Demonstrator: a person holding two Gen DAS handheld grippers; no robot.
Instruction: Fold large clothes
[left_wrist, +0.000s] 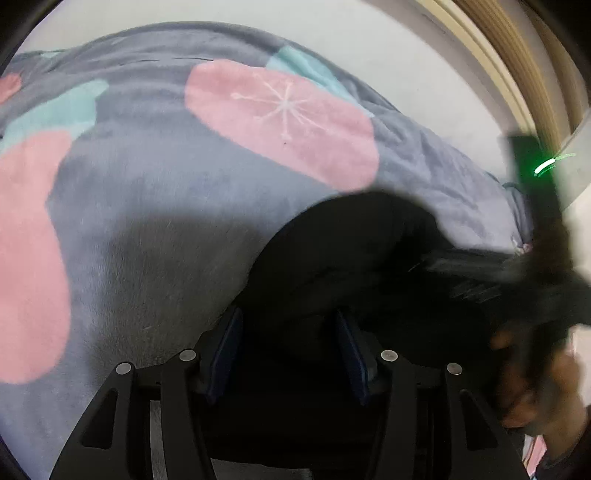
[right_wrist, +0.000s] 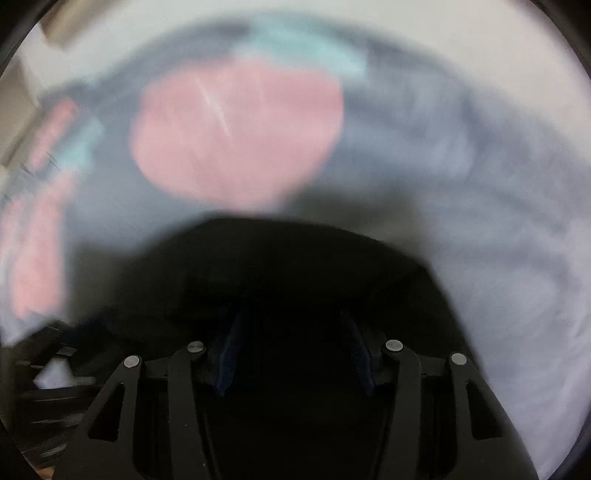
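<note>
Black garment (left_wrist: 332, 258) between parted pads of left gripper (left_wrist: 288, 350) and right gripper (right_wrist: 291, 350), grip unclear; best lifted evenly over blanket (left_wrist: 166, 184) ahead.

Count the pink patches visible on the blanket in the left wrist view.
3. One large with a white snowflake at centre, one along the left edge, one small at upper left. The black garment may hide more.

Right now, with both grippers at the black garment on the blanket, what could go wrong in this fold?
1. Black garment fills both grippers' fingers; dark on dark, the grip cannot be judged, so cloth may slip.
2. The right gripper sits very close to the left gripper; they might collide.
3. The right wrist view is motion-blurred, so the grey blanket could get dragged unnoticed.
</note>
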